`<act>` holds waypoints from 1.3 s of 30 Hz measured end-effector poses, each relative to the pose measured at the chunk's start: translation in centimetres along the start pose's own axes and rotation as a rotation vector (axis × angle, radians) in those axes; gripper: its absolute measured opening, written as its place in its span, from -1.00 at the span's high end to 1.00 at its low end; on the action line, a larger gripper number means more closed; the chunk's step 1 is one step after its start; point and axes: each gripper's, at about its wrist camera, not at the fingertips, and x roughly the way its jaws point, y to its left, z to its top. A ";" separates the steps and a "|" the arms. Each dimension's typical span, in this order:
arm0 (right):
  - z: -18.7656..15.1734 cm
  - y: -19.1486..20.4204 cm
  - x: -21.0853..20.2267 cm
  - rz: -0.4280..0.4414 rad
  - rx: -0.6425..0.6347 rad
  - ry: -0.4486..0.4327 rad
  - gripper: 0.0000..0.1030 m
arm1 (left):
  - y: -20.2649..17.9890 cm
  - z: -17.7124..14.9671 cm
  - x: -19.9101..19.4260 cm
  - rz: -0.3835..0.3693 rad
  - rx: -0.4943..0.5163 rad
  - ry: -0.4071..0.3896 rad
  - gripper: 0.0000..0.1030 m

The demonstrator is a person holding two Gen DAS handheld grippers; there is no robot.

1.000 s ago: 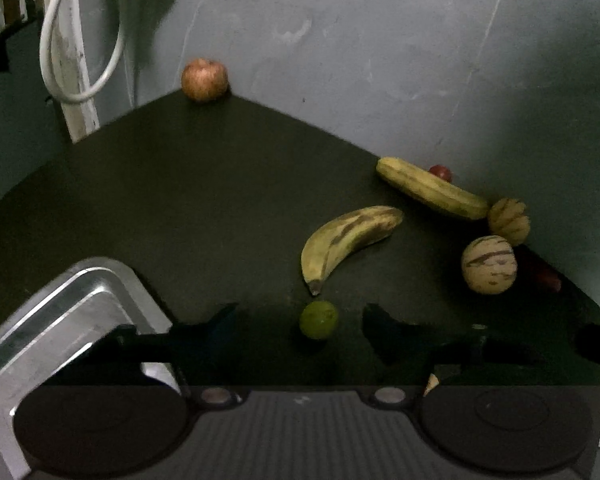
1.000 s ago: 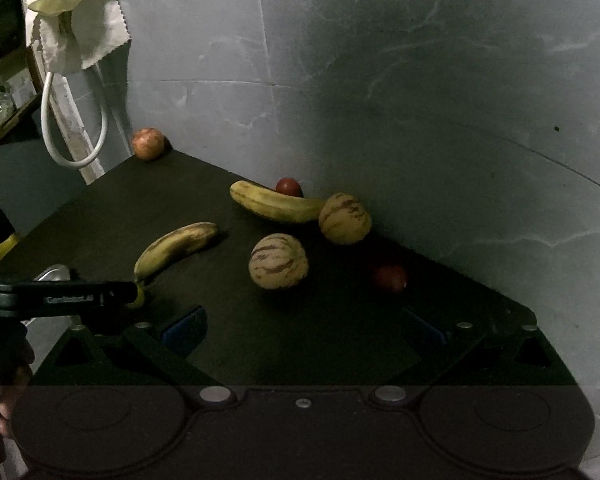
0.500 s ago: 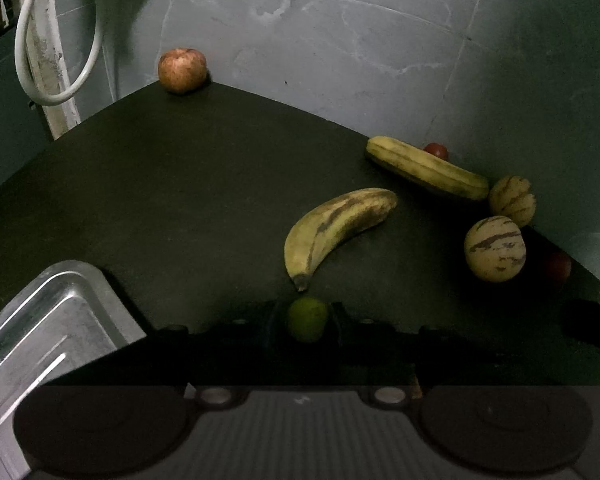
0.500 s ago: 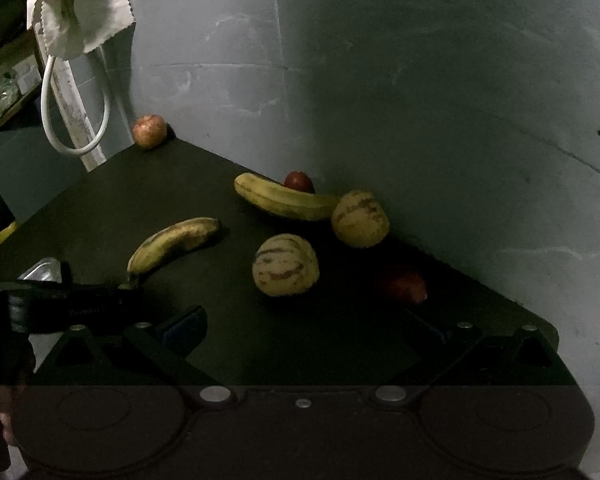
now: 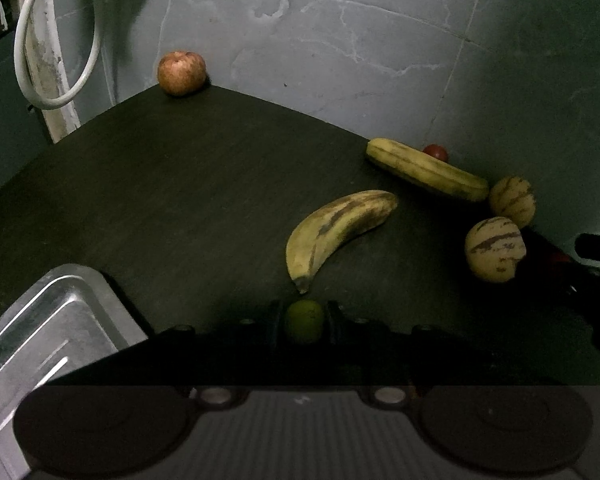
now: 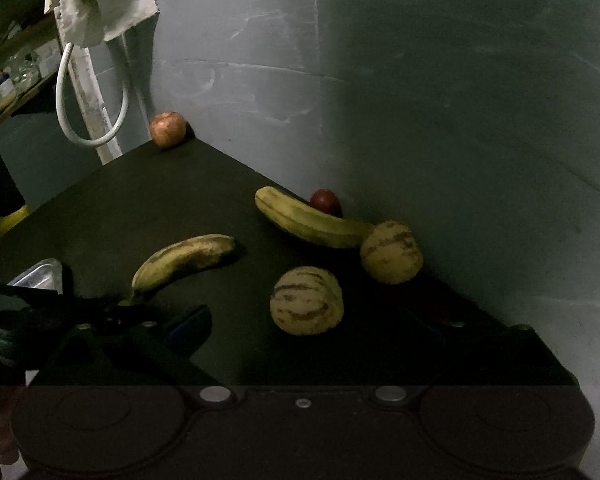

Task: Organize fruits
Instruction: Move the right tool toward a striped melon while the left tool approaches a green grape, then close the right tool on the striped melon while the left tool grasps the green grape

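The left claw (image 5: 305, 320) is clamped on the small round green fruit (image 5: 305, 321), which sits low on the dark surface (image 5: 188, 200) just in front of the stem tip of the brown-streaked yellow banana (image 5: 336, 228). Its jaws have just been closing, and the fruit now sits pinched between them. The dented metal tray (image 5: 48, 328) lies beside it, at the lower left of the left wrist view.

The right claw (image 6: 324, 320) stands wide with nothing between its jaws, though they have just narrowed slightly. It faces the nearer pale striped round fruit (image 6: 307, 300).

We judge the step in hand to be lifting the green fruit and carrying it to the tray. Notes for doing it well:
- Raise straight up first, so the banana tip is not nudged.
- Keep the squeeze modest; the fruit is small, round and likely to roll out.
- Lower inside the tray rim before letting go.
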 end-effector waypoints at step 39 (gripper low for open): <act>2.2 1.3 2.8 0.063 -0.080 0.075 -0.05 | 0.8 0.3 -2.1 0.022 -0.055 -0.051 0.57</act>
